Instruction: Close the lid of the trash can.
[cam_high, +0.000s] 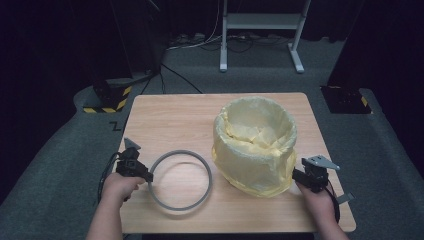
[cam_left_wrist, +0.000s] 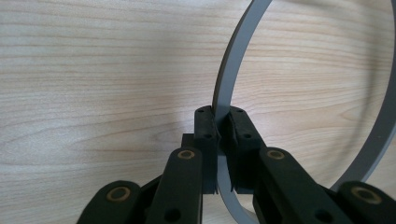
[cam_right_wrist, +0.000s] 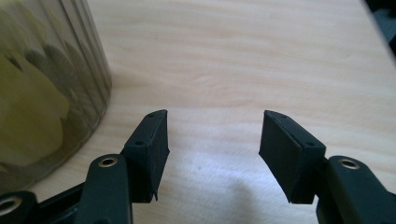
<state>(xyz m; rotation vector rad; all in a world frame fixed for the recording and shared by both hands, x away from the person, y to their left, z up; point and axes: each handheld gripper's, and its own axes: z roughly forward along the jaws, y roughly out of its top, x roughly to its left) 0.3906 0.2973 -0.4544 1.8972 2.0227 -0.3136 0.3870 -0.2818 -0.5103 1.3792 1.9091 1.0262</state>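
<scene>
Nearest, at the table's (cam_high: 165, 112) near-left, the left gripper (cam_high: 140, 171) has its jaws clamped on the left rim of the grey ring (cam_high: 180, 180) — the band is pinched between them in the left gripper view (cam_left_wrist: 223, 100). At near right the right gripper (cam_high: 300, 176) stands with jaws spread and empty, just beside the bin lined with a yellow bag (cam_high: 255, 145) — right of the ring.

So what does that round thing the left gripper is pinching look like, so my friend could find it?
Start at the wooden table and find the big bin with the yellow bag. Just left of it, toward the near edge, lies a thin grey ring, flat and open in the middle so the wood shows through. The left gripper is shut on its rim; it is the one flat, grey hoop there.
</scene>
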